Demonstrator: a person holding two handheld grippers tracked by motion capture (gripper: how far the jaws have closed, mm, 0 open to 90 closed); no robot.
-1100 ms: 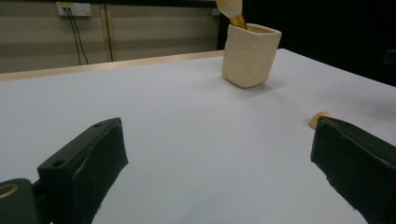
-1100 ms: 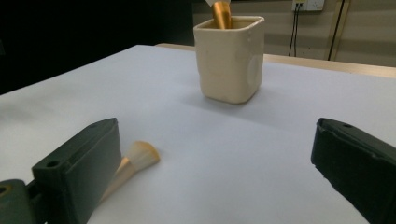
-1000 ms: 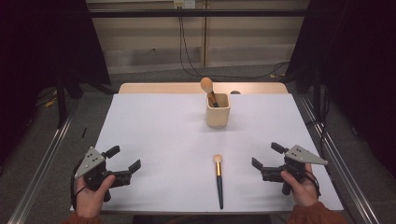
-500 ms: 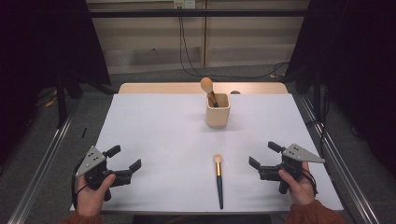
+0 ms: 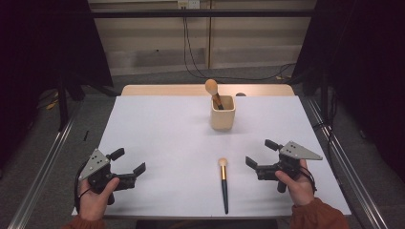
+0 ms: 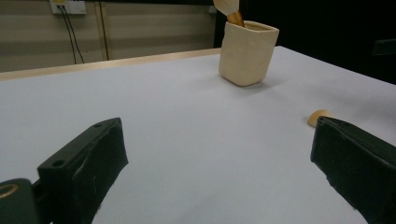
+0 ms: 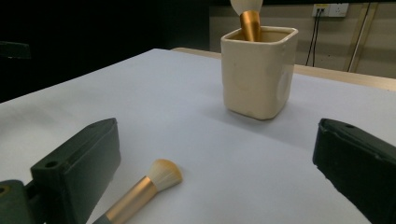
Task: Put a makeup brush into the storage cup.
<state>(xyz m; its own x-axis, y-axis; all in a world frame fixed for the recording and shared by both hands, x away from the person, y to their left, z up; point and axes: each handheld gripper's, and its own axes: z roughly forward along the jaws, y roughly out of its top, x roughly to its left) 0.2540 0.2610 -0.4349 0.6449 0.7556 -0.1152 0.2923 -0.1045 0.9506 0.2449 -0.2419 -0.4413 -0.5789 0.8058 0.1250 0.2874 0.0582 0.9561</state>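
The right gripper (image 5: pixel 260 155) hovers low over the near right part of the counter (image 5: pixel 157 138), its two black jaws spread wide with nothing between them. In the right gripper view (image 7: pixel 215 168) the jaws frame bare white surface, with the lying brush's head just inside the left jaw. The left gripper (image 5: pixel 128 161) sits over the near left corner, jaws equally wide apart and empty; its own view (image 6: pixel 215 163) shows open white counter between them.

Between the two grippers, nearer the right one but apart from it, lies the makeup brush with a tan bristle head, gold ferrule and dark slim handle (image 5: pixel 223 183). Its long axis runs roughly front to back on the counter: the bristle head points away from the person, toward the cup, and the handle tip reaches close to the near edge. In the right gripper view it (image 7: pixel 140 191) lies flat, head toward the cup.

Farther out, near the far edge and a little right of centre, stands the cream square ceramic cup (image 5: pixel 223 113), upright, with a second tan-headed brush (image 5: pixel 213 91) leaning in it, bristles up. The cup is well apart from the lying brush, with clear white surface all round it. No writing or label can be read on any item.

The counter's white cover leaves a wooden strip (image 5: pixel 162 90) bare along the far edge.
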